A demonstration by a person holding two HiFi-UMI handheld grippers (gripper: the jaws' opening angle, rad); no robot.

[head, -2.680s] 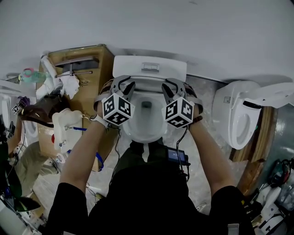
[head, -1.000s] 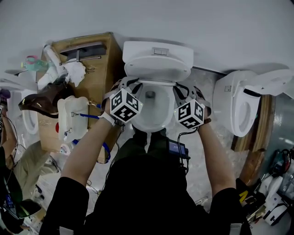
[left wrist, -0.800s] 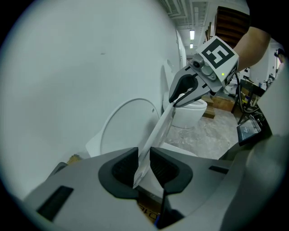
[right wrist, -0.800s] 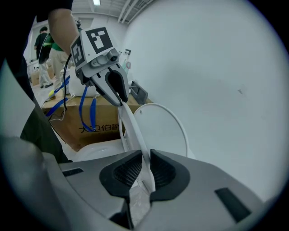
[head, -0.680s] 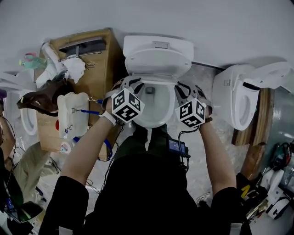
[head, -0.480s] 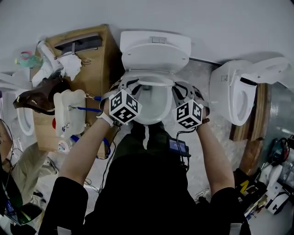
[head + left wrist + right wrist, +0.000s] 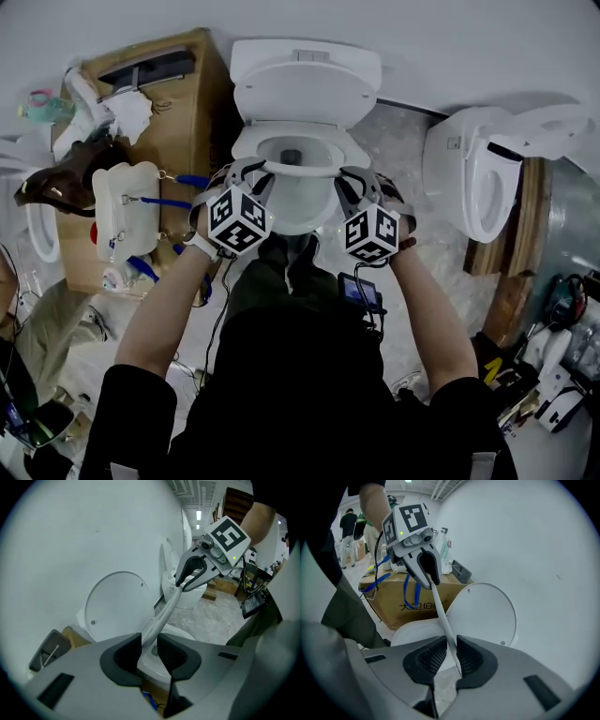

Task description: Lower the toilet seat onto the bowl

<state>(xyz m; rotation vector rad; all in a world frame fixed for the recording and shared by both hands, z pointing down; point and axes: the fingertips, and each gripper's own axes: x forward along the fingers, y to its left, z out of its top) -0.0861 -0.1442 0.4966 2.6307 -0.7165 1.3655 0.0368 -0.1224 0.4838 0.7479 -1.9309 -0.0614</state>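
Pale wall (image 7: 469,37) runs behind everything, with mottled grey floor (image 7: 412,150) below it. At the far left a brown bag (image 7: 56,183) and a white jug (image 7: 122,211) with blue straps sit by a cardboard box (image 7: 187,112), which stands just beside the toilet. Next comes the left claw (image 7: 149,651), its jaws easing apart with the rim of the toilet seat (image 7: 164,613) between them. The seat hangs tilted just above the bowl (image 7: 300,202), and the lid (image 7: 305,89) stands upright against the tank (image 7: 305,54). The right claw (image 7: 451,656) is clamped on the seat's thin edge. A small black device (image 7: 359,291) hangs at the person's waist, near the bowl's front. Further right stands a second toilet (image 7: 459,178), lid raised, beside wooden planks (image 7: 525,216).
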